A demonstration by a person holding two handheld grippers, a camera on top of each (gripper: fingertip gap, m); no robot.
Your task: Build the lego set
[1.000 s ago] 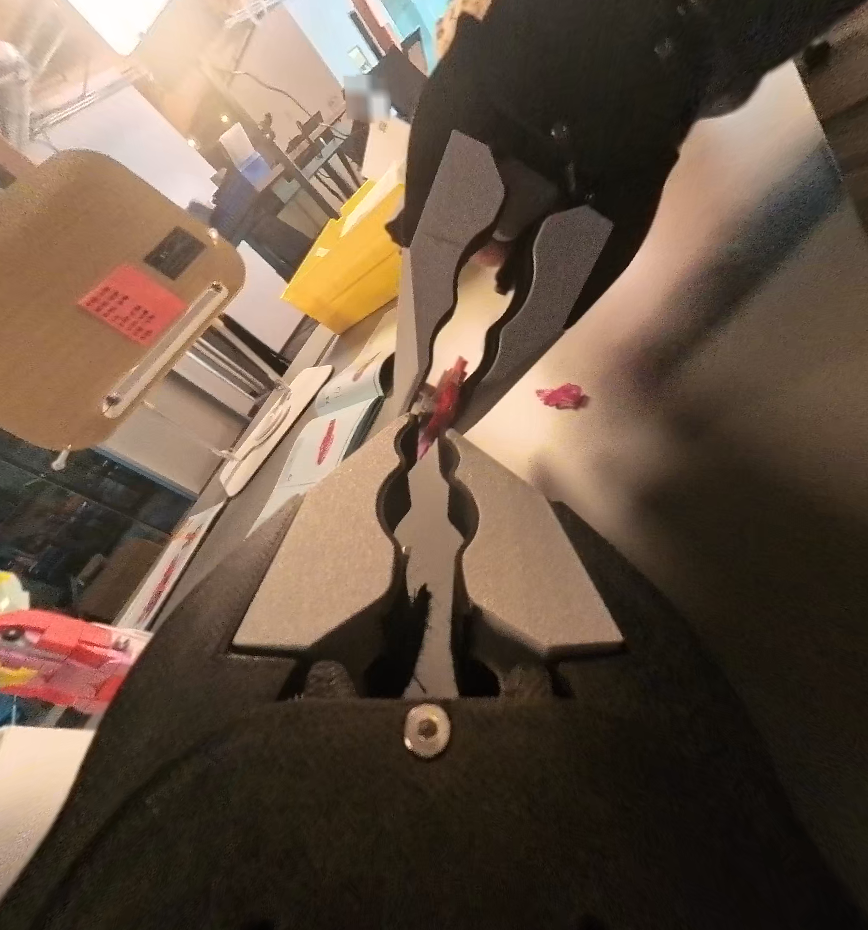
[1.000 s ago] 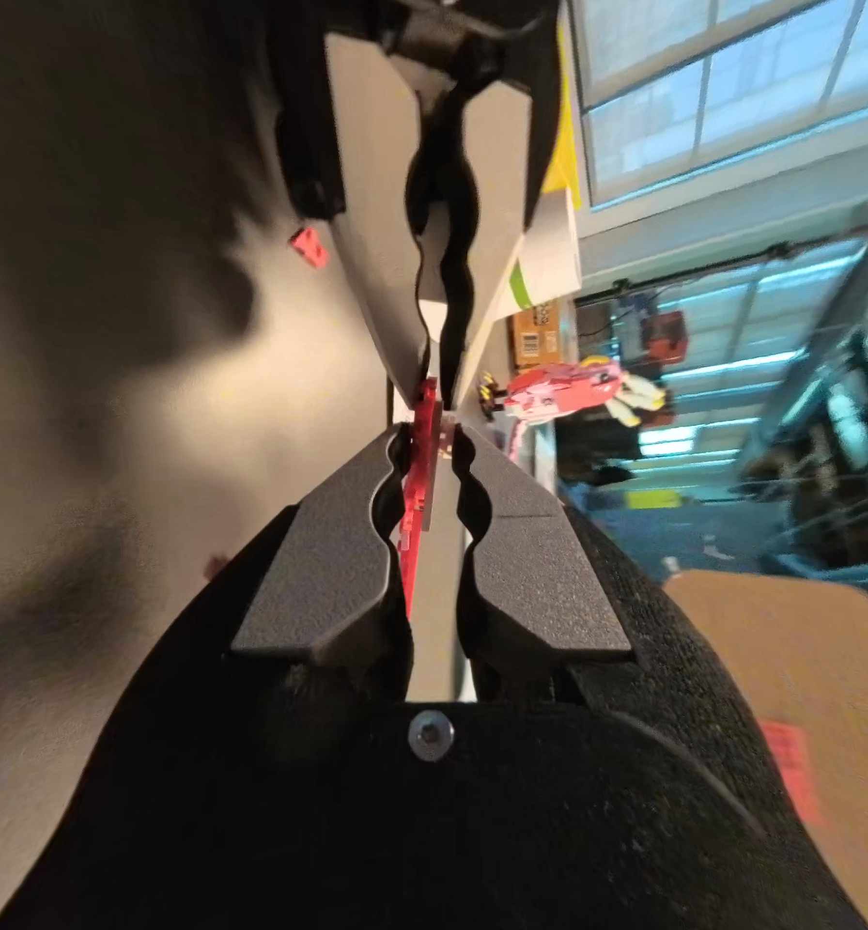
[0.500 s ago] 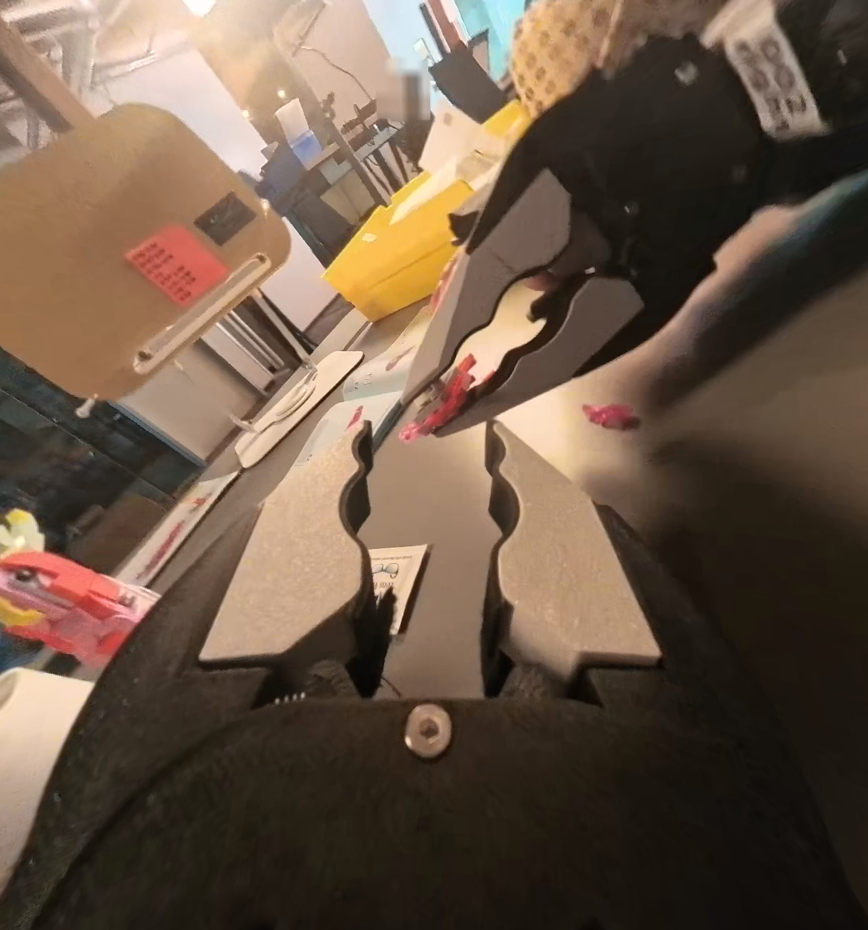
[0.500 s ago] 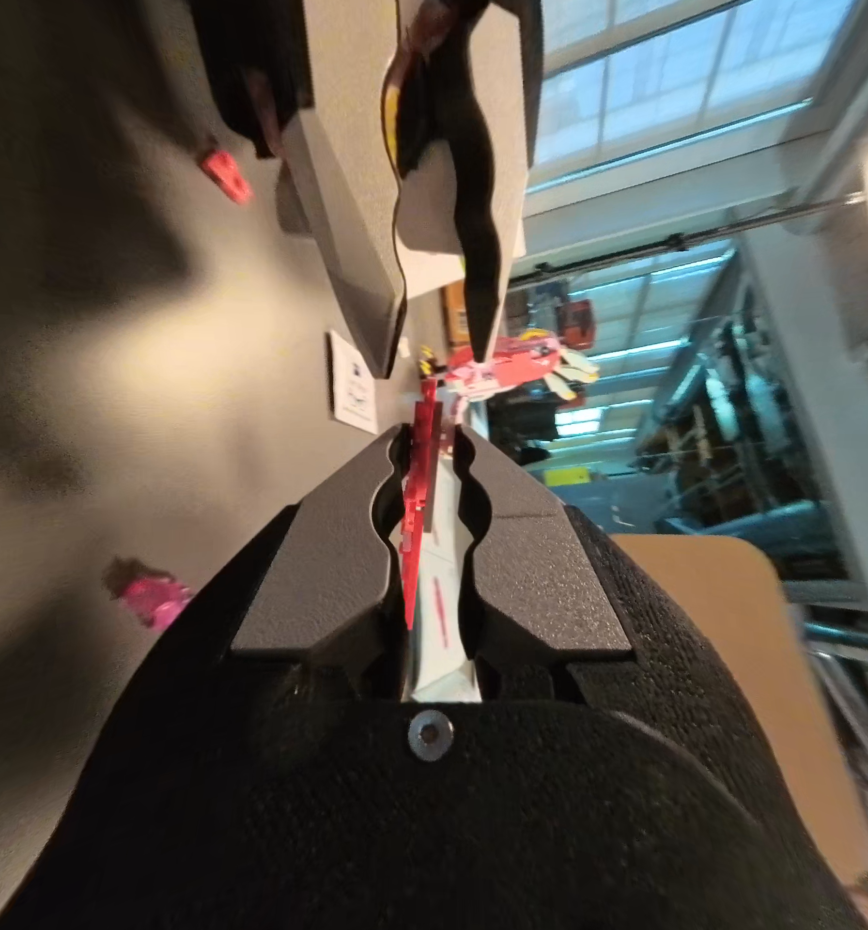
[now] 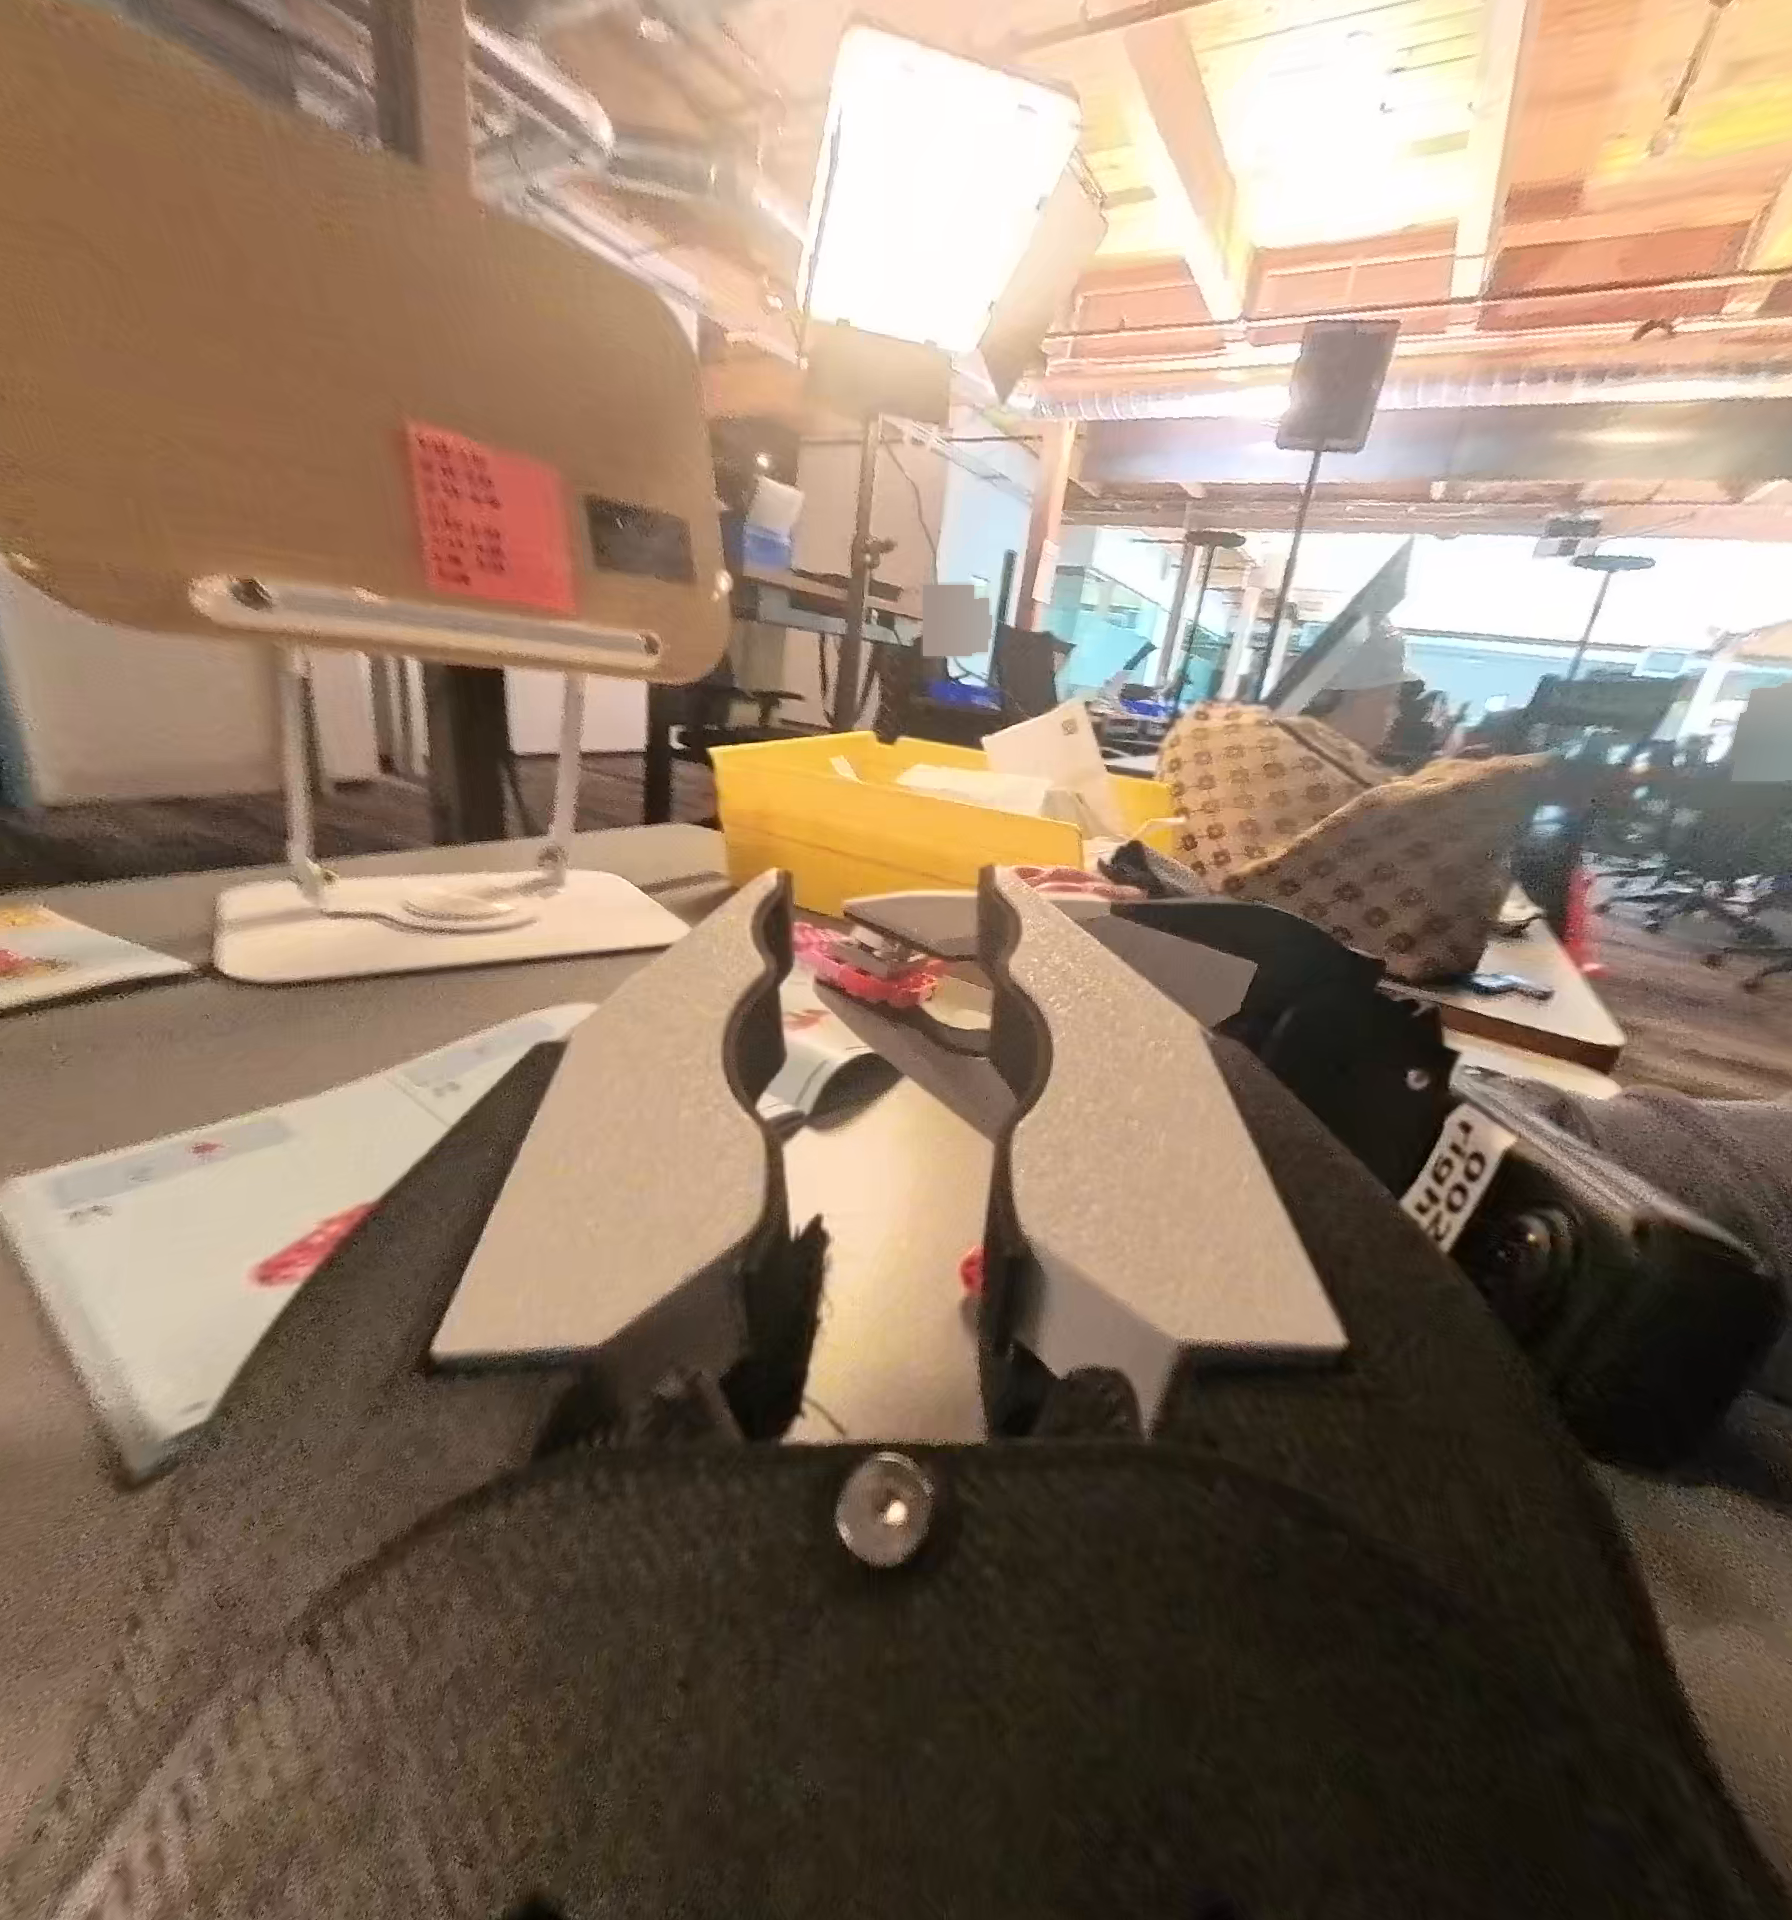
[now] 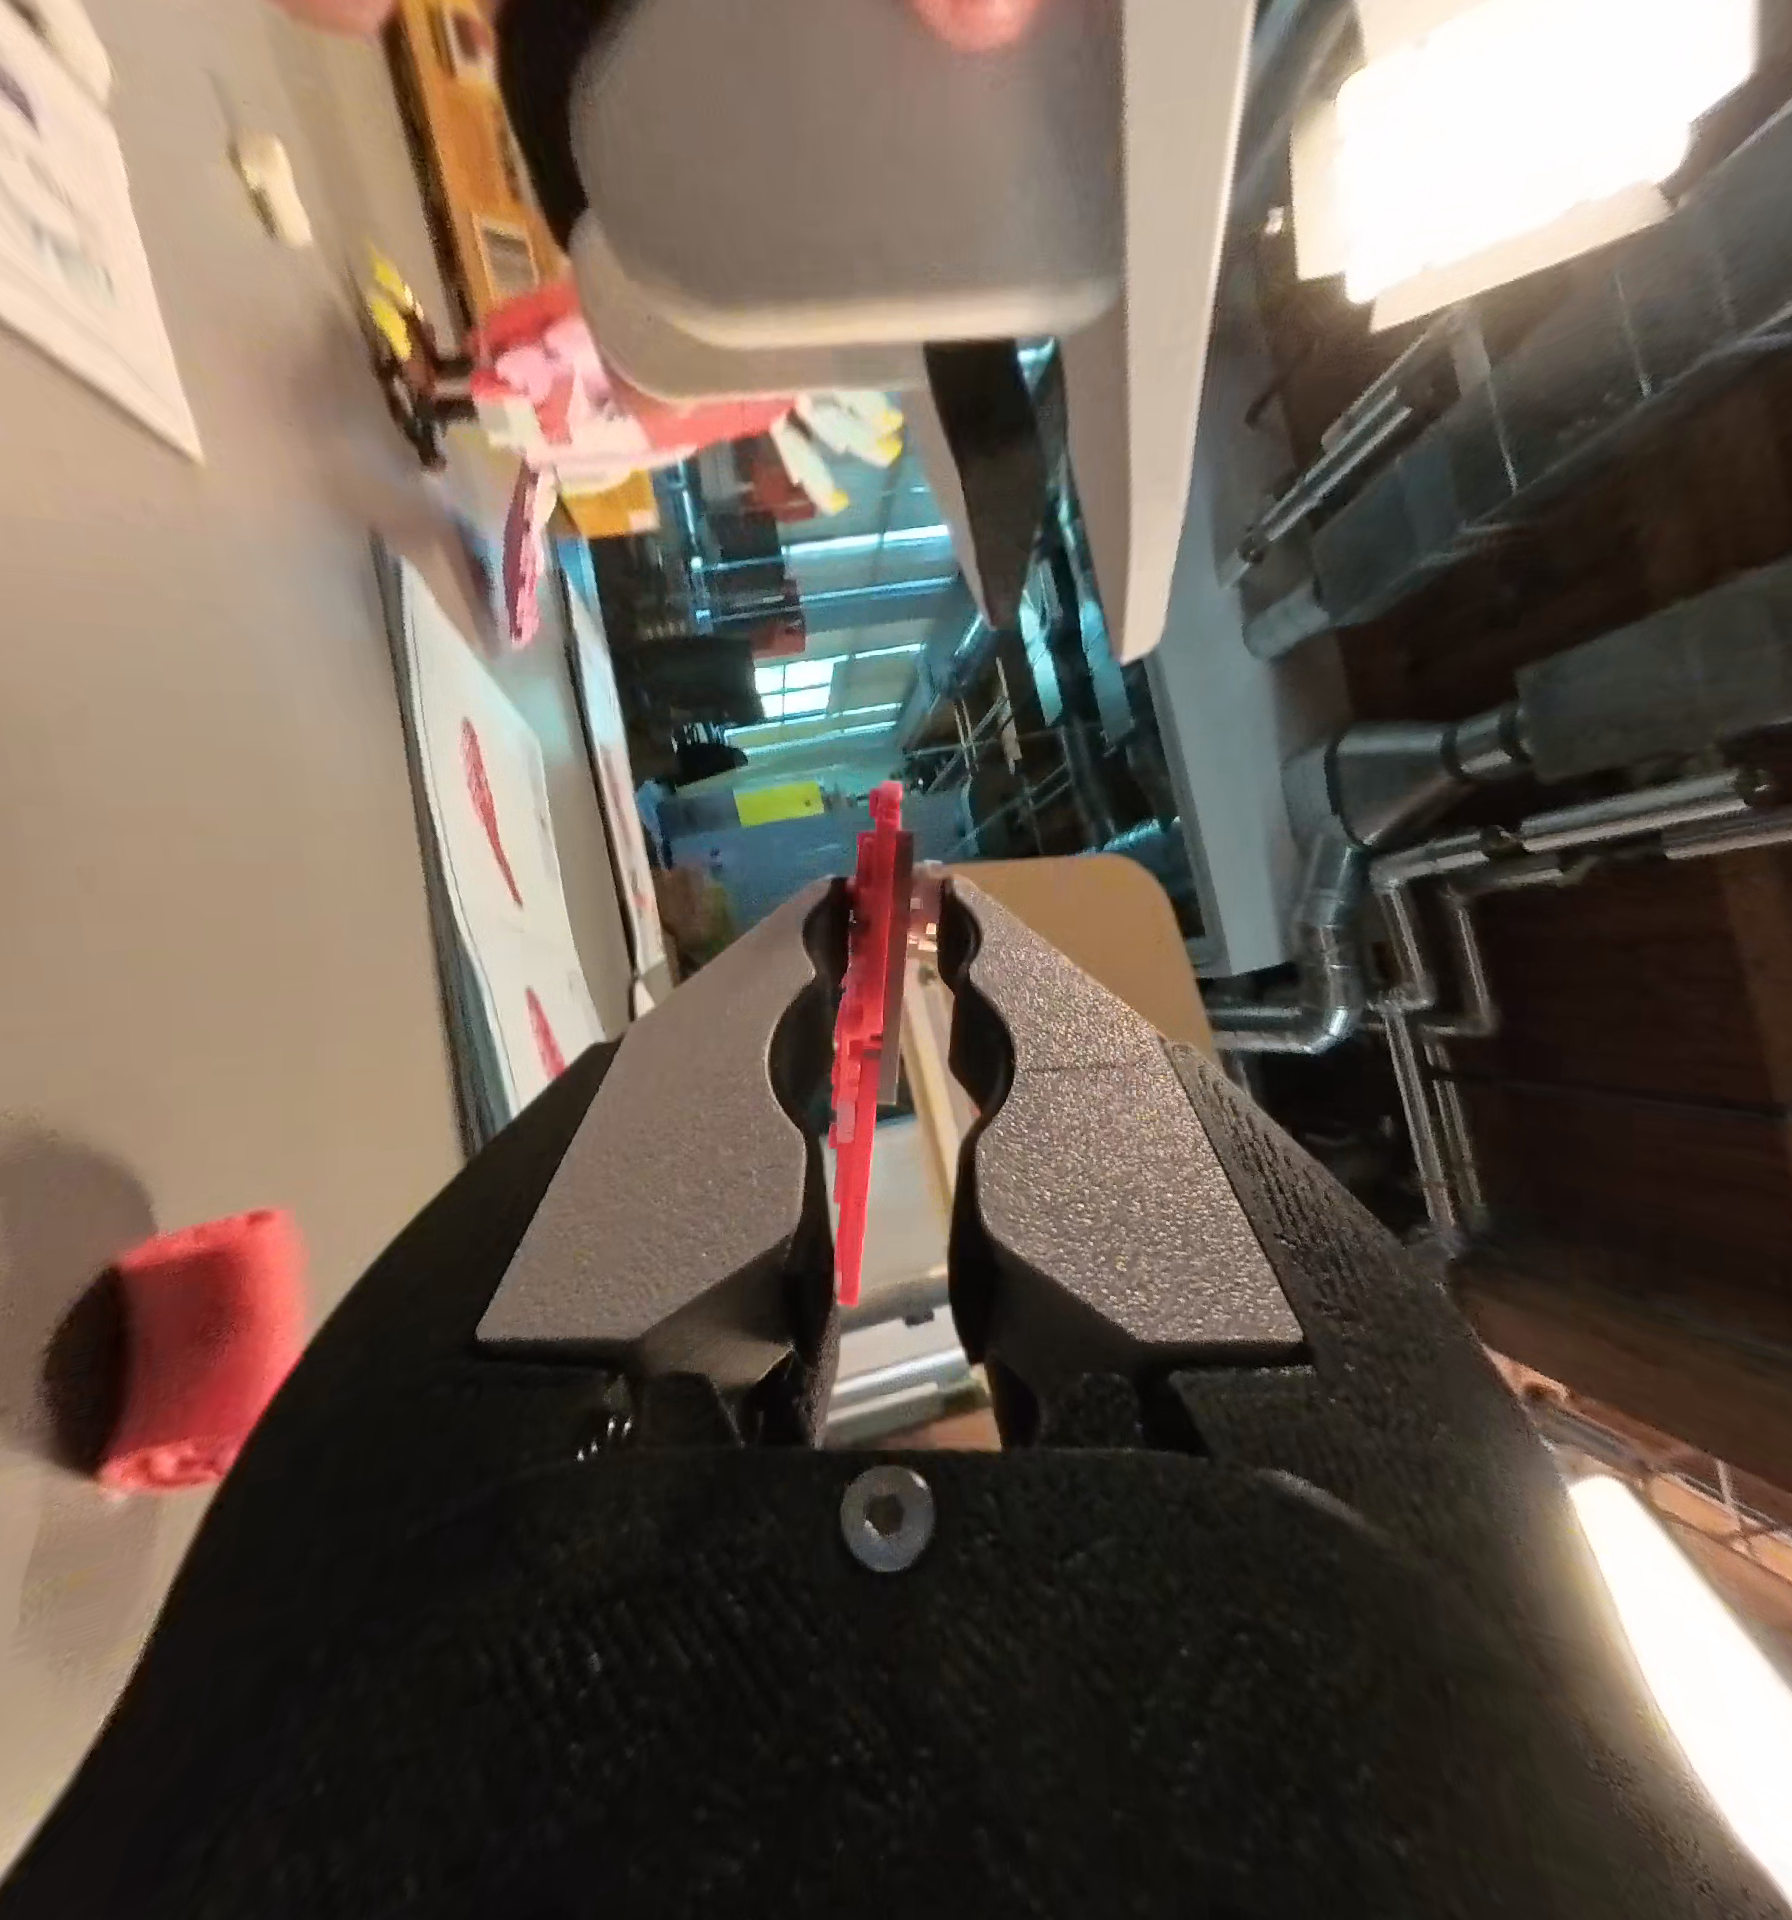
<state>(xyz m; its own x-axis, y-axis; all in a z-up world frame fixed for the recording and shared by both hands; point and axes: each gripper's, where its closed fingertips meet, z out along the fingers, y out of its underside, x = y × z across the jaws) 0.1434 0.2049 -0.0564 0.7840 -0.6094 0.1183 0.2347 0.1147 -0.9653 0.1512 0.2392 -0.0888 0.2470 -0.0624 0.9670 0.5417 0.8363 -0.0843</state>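
My right gripper [image 6: 894, 904] is shut on a flat red brick piece [image 6: 866, 1039] with a grey plate on one side, and both pads press on it. In the left wrist view the right gripper [image 5: 923, 966] comes in from the right and holds the red and grey piece [image 5: 876, 971] just above the table. My left gripper [image 5: 881, 914] is open and empty, its fingertips just short of that piece and apart from it. One grey left finger [image 6: 840, 156] shows at the top of the right wrist view.
A yellow bin [image 5: 902, 821], a white stand base [image 5: 435, 925] under a brown board [image 5: 300, 364], printed sheets [image 5: 248, 1195] and a patterned cloth [image 5: 1339, 831] lie on the grey table. A loose red brick [image 6: 175, 1340] and a pink brick model [image 6: 559, 384] sit on it. Left tips to right tips: about 5 cm.
My left gripper was shut at the tip of the red piece, then opened, let go and drew back. My right gripper kept its hold and turned with the piece.
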